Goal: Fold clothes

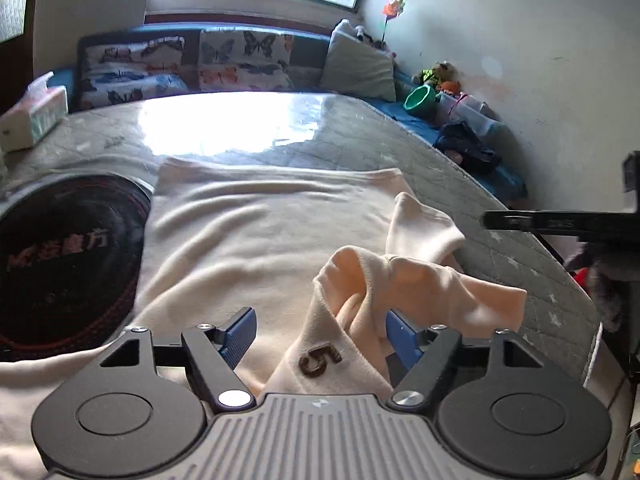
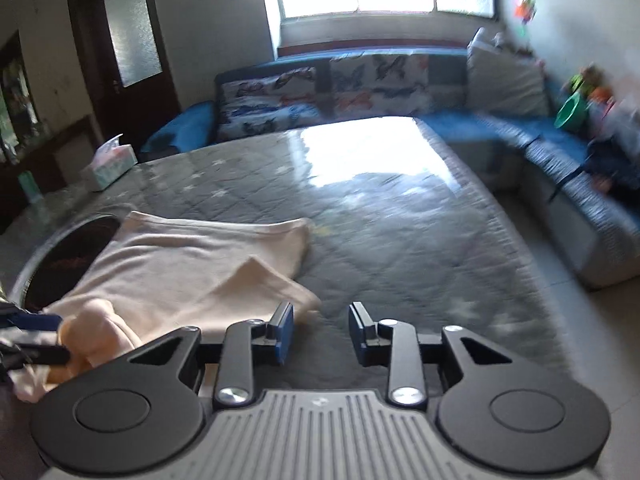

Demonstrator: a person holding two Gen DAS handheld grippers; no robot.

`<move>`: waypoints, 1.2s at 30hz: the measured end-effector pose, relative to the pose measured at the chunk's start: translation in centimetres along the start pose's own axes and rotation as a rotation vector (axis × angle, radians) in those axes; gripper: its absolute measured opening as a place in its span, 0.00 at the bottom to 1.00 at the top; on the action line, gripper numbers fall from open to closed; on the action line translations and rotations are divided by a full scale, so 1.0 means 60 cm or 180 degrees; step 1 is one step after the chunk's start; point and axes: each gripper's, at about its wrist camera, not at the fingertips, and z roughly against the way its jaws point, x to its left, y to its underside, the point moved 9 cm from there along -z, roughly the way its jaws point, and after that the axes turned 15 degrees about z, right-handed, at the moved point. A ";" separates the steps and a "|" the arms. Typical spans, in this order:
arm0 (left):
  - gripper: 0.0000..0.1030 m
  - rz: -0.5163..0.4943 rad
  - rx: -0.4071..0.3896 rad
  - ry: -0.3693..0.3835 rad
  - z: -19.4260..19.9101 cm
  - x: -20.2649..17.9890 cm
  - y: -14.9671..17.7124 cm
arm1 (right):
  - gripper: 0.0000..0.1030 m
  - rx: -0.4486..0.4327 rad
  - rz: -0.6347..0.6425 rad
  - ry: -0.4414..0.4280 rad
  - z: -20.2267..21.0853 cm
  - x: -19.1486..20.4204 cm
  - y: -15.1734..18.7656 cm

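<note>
Lying spread across the grey quilted table cover (image 1: 400, 136), the cream sweatshirt (image 1: 256, 232) is taking up most of the left wrist view, its far hem running straight and its near part reaching under the camera. The left gripper (image 1: 320, 332) is hovering low over it with its blue-padded fingers (image 1: 240, 334) spread wide; a bunched sleeve (image 1: 360, 308) bearing a brown "5" (image 1: 320, 359) is rising between them. The sleeve is leaning against the right finger, but nothing is clamping it. To the left, the sweatshirt's edge is covering part of a round black mat (image 1: 68, 264) with red stitching.

The right gripper (image 2: 320, 330) is hanging off the garment's right side, over bare quilted cover, its fingers (image 2: 285, 330) parted with nothing between them. In that blurred view the sweatshirt (image 2: 180, 260) is sitting to the left, one folded corner just beside the left finger, and the crumpled sleeve (image 2: 92, 332) is showing at the far left edge.

A tissue box (image 1: 34, 118) is standing at the cover's far left corner. Behind it, butterfly-print cushions (image 1: 188, 68) are lining a blue sofa (image 2: 560, 144), and a green bowl (image 1: 420, 100) is resting on the sofa near the wall.
</note>
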 end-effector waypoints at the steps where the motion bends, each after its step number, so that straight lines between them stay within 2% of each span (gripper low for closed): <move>1: 0.70 -0.0014 0.0014 0.0026 -0.002 -0.003 0.001 | 0.29 0.0039 -0.0078 -0.0061 -0.016 0.005 0.001; 3: 0.65 -0.0036 0.0038 0.0073 -0.005 -0.008 0.002 | 0.30 0.0123 -0.0230 -0.0151 -0.043 0.012 0.004; 5: 0.48 -0.0051 0.0063 0.0105 -0.008 -0.012 0.004 | 0.30 0.0186 -0.0344 -0.0176 -0.059 0.017 0.010; 6: 0.43 -0.0055 0.0078 0.0125 -0.009 -0.013 0.006 | 0.31 0.0195 -0.0379 -0.0177 -0.063 0.019 0.012; 7: 0.32 -0.0059 0.0082 0.0150 -0.008 -0.014 0.007 | 0.32 0.0185 -0.0412 -0.0204 -0.065 0.022 0.012; 9: 0.22 -0.0080 0.0063 0.0206 -0.004 -0.018 0.008 | 0.31 0.0156 -0.0484 -0.0275 -0.065 0.026 0.010; 11: 0.11 -0.0113 0.0029 0.0267 0.003 -0.024 0.009 | 0.18 0.0147 -0.0508 -0.0290 -0.066 0.029 0.010; 12: 0.10 -0.0142 0.0007 0.0316 0.010 -0.029 0.010 | 0.10 0.0131 -0.0506 -0.0288 -0.065 0.030 0.010; 14: 0.09 -0.0219 -0.0046 0.0443 0.029 -0.039 0.012 | 0.06 0.0087 -0.0500 -0.0275 -0.059 0.030 0.008; 18: 0.08 -0.0420 -0.0085 0.0707 0.063 -0.065 0.027 | 0.05 -0.0102 -0.0348 -0.0034 -0.029 0.022 -0.009; 21: 0.08 -0.0539 0.0008 0.0905 0.078 -0.080 0.052 | 0.05 -0.0231 -0.0192 0.0194 0.004 0.012 -0.022; 25: 0.07 -0.0766 0.0161 0.1140 0.092 -0.099 0.089 | 0.05 -0.0343 -0.0006 0.0647 0.065 -0.021 -0.030; 28: 0.07 -0.0932 0.0329 0.1282 0.091 -0.113 0.122 | 0.05 -0.0311 0.0080 0.1103 0.099 -0.058 -0.018; 30: 0.07 -0.1009 0.0462 0.1411 0.088 -0.124 0.141 | 0.06 -0.0172 -0.0045 0.1282 0.105 -0.090 -0.001; 32: 0.08 -0.1081 0.0514 0.1474 0.088 -0.132 0.150 | 0.08 -0.0096 -0.0169 0.1387 0.107 -0.113 0.016; 35: 0.09 -0.1189 0.0593 0.1569 0.089 -0.143 0.164 | 0.10 0.0003 -0.0138 0.1369 0.111 -0.120 0.039; 36: 0.09 -0.1171 0.0566 0.1571 0.091 -0.141 0.160 | 0.15 0.0015 -0.0110 0.1305 0.111 -0.115 0.041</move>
